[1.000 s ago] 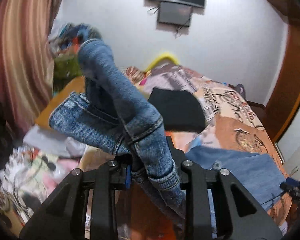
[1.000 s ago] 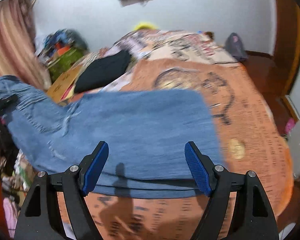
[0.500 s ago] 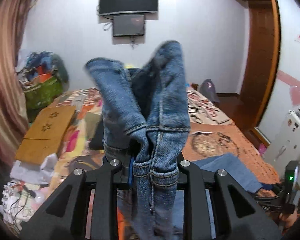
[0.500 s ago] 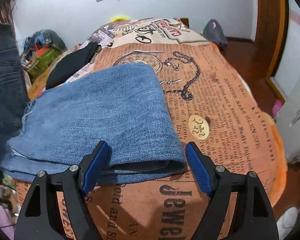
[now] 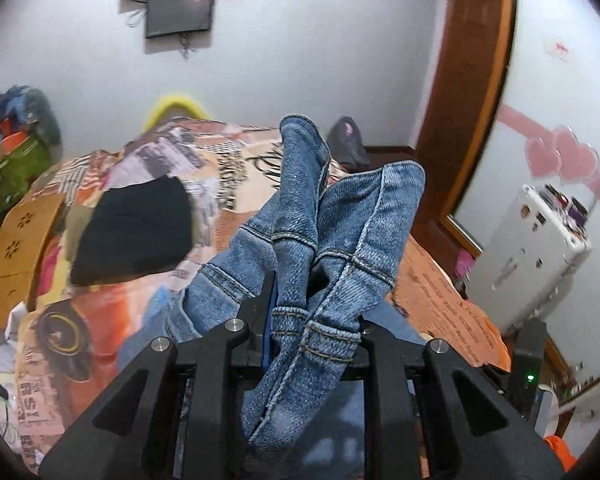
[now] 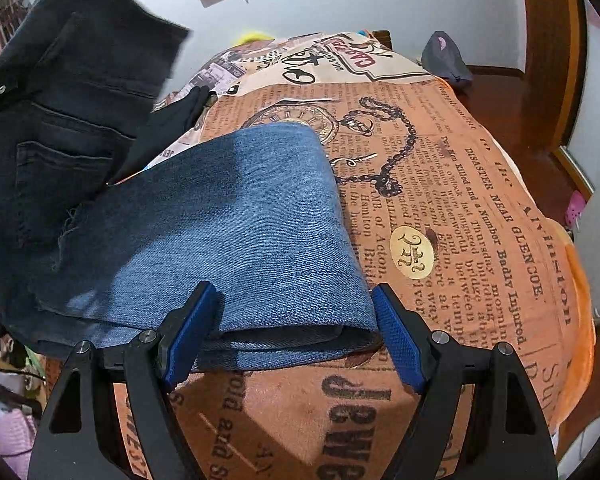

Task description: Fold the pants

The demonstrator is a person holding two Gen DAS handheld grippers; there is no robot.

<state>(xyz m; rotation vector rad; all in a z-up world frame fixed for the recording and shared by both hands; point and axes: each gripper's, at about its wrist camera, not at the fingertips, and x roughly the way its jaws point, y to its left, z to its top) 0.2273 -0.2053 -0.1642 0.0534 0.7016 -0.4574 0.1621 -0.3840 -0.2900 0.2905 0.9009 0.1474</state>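
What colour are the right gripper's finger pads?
Blue, textured pads on black arms; clearest in the right wrist view.

We are reading newsprint lettering on the orange bedspread [image 6: 480,208] in the right wrist view: "DISASTER NEAR GLENCOE." and "a Number Badly Injured." are running down it, with "Hamilton" and "of Acton" beside the folded jeans [image 6: 236,240]. Larger letters nearer the camera are showing only in part, and we are making out nothing legible in the left wrist view.

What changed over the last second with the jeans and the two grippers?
The left gripper carried the jeans' waistband from beside the bed over toward the folded legs; the raised denim now hangs at the right view's left. The left grip stayed shut; the right gripper stayed open at the fold.
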